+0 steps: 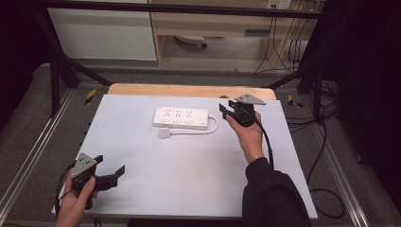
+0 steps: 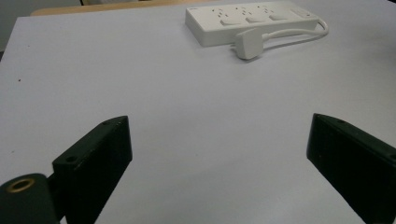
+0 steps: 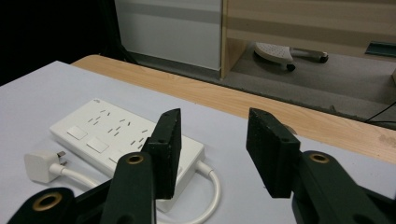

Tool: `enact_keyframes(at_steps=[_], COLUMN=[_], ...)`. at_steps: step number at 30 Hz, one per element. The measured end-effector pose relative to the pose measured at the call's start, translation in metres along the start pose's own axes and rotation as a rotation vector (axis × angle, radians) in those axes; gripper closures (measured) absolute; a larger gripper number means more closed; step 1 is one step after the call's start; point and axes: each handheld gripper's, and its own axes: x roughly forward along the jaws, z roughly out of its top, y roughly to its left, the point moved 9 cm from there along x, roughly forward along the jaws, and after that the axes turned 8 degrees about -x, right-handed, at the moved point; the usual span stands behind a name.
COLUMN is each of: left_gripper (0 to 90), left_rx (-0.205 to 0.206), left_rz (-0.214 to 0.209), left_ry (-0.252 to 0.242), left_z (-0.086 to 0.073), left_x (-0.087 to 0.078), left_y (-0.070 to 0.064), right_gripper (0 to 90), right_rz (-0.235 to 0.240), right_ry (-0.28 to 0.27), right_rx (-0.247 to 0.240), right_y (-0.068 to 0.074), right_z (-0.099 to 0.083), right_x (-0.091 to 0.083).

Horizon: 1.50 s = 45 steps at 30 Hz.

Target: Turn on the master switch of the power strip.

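Status: early, nothing grasped yet. Power strip lies flat on the table, toward the far edge, its white cord looped round the right end and its plug lying loose just in front of the strip, unplugged. Right gripper hovers just beside the strip's right end, jaws partly open, empty (closest to the cord exit). Left gripper sits at the near left corner, well apart from the strip, jaws wide open, empty. My read: approach underway, grasp and whatever follows with plug or strip all left to do.
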Motion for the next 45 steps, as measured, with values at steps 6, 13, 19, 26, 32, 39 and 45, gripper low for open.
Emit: enact_keyframes(at_steps=[6, 13, 19, 26, 32, 39, 45], left_gripper=[6.8, 6.8, 6.8, 6.7, 6.8, 6.7, 6.7], left_rx=[-0.003, -0.003, 0.010, 0.000, 0.000, 0.000, -0.001], left_rz=[0.001, 0.003, 0.009, 0.008, 0.007, 0.005, 0.005], left_ry=[-0.002, -0.002, 0.001, -0.003, -0.004, -0.004, -0.006], left_z=[0.000, 0.000, 0.000, 0.000, 0.000, 0.000, 0.001], left_x=[0.000, 0.000, -0.001, -0.001, -0.001, -0.001, -0.001], left_y=[0.000, 0.001, 0.001, 0.001, 0.002, 0.002, 0.002], right_gripper=[63.2, 74.5, 79.5, 83.6, 85.9, 87.5, 88.2], right_rz=[0.002, -0.005, -0.012, -0.014, -0.013, -0.012, -0.008], right_ry=[-0.004, -0.015, -0.024, -0.023, -0.021, -0.016, -0.013], right_rx=[-0.008, -0.014, -0.005, -0.001, 0.001, 0.004, 0.003], right_y=[0.002, 0.003, 0.004, 0.004, 0.005, 0.005, 0.007], right_z=[0.003, 0.004, 0.009, 0.008, 0.006, 0.002, 0.001], right_x=[0.007, 0.020, 0.030, 0.040, 0.045, 0.050, 0.053])
